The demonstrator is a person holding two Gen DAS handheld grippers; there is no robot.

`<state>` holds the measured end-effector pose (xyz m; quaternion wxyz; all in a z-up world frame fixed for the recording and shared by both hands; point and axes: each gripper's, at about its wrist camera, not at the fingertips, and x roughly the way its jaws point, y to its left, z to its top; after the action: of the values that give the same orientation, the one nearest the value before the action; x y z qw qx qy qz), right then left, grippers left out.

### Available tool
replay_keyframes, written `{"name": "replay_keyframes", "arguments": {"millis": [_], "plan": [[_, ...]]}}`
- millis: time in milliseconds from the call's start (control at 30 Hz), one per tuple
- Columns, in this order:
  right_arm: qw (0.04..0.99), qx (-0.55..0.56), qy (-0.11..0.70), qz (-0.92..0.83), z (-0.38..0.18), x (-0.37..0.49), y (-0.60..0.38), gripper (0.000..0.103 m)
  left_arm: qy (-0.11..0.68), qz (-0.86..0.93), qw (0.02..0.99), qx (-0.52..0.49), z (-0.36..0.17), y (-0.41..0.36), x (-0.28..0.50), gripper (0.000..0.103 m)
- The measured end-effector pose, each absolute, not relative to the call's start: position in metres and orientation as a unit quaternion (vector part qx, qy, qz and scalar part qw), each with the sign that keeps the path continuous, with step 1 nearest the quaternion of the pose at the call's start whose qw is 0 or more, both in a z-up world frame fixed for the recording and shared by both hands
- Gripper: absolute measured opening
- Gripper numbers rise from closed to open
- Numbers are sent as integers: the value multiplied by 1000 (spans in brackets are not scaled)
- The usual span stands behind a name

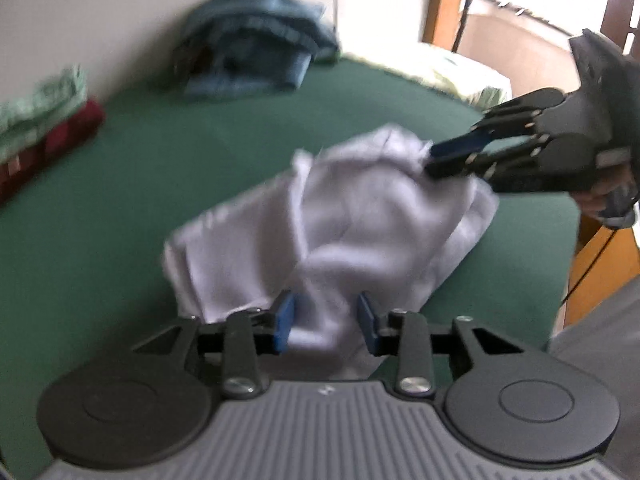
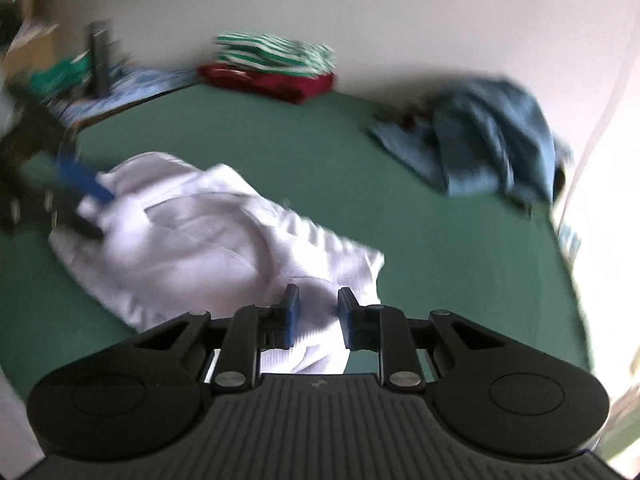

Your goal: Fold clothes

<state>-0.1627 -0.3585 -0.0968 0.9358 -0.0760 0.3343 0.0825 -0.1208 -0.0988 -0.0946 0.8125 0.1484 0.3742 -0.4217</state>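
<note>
White garment (image 1: 340, 220) on green table (image 1: 120, 200): left tongs (image 1: 326, 320) spread around one edge, right tongs (image 1: 430, 160) pinching another.

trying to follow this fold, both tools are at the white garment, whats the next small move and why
Probably draw the two tools apart to spread the white garment flat on the green surface. It lies bunched and creased, with the left tool and right tool at opposite ends. The frames are blurred, so whether either tool really pinches cloth is unclear.
</note>
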Motion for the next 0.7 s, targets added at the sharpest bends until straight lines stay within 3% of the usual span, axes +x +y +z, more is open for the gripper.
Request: {"name": "replay_keyframes", "arguments": {"millis": [200, 367, 400, 500, 700], "plan": [[934, -60, 343, 80, -93, -166, -360, 21, 386, -423, 809, 133, -93, -93, -123, 41], [928, -53, 357, 91, -81, -175, -365, 29, 407, -398, 820, 65, -87, -65, -114, 57], [929, -42, 358, 87, -80, -177, -368, 36, 412, -387, 824, 43, -86, -56, -110, 60], [927, 30, 369, 66, -80, -175, -383, 43, 424, -354, 833, -22, -86, -32, -100, 71], [903, 149, 399, 52, -94, -163, -399, 43, 458, -317, 824, -107, -102, -17, -81, 72]]}}
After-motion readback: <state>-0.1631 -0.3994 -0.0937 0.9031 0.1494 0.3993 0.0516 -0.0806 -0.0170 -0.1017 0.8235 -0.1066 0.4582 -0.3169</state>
